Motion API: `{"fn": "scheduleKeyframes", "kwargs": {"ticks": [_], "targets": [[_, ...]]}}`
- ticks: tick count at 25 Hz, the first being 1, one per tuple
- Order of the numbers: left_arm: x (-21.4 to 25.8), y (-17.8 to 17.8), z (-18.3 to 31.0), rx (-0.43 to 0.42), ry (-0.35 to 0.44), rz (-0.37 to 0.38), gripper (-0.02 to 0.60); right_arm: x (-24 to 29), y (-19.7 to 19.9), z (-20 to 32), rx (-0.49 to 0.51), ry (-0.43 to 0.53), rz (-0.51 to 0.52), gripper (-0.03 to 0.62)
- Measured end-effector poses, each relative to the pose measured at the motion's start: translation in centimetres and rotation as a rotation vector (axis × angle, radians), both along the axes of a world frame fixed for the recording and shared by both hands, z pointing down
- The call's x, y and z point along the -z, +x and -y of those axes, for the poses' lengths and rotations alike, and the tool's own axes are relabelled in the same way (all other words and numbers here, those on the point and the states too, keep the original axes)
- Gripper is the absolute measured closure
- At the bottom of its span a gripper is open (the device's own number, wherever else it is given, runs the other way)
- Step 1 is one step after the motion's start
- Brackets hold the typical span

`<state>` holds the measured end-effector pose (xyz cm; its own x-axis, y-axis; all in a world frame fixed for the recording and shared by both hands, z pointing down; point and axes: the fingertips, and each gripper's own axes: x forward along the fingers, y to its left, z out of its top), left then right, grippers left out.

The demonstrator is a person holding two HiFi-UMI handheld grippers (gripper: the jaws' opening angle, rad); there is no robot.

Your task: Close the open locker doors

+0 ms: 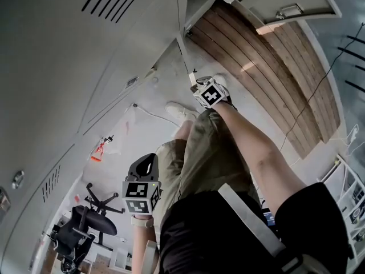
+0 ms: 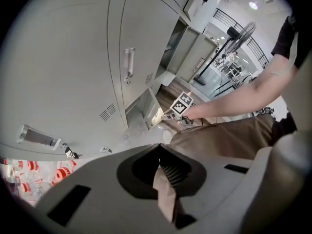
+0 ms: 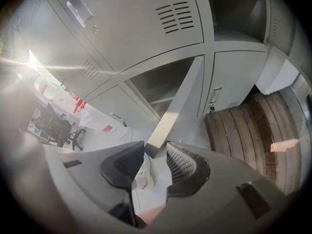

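1. right gripper (image 3: 155, 152): tongs part-open. The free edge of the bottom locker door (image 3: 178, 106) sits at the mouth of the gap, with the pads not pressing it. I judge it is placed there to push the door shut.
2. bottom locker door: swung out over the floor, its compartment (image 3: 156, 84) exposed.
3. left gripper (image 2: 160, 146): tongs together, empty, low beside the leg (image 2: 229, 138). I read it as the spare.
4. further door (image 1: 285, 7): also ajar.
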<state>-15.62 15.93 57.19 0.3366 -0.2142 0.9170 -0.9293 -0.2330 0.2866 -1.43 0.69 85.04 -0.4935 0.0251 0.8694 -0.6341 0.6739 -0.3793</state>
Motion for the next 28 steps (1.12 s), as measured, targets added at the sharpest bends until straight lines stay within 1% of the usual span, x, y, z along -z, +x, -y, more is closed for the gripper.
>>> {"fn": "scheduleKeyframes", "kwargs": {"ticks": [5,8,16,23,28], "targets": [[-0.4,-2.3,-0.8,-0.019,-0.004,-0.005,0.572,0.0,-2.2,-0.5,-0.005,0.019,-0.008,0.447],[-0.7,-3.2,-1.2,-0.034,-0.006,-0.013,0.572,0.0,-3.9,-0.5,0.003,0.035,0.003,0.44],[-1.5,-6.0,-2.1,-0.066,-0.013,-0.017,0.572,0.0,-8.5,-0.5,-0.019,0.056,0.043,0.434],[-1.7,-7.3,-2.6,-0.085,-0.02,-0.012,0.572,0.3,-13.0,-0.1,0.017,0.091,0.098,0.433],[-1.8,-7.7,-2.8,-0.088,-0.023,-0.008,0.572,0.6,-15.4,0.3,0.068,0.116,0.107,0.416]]}}
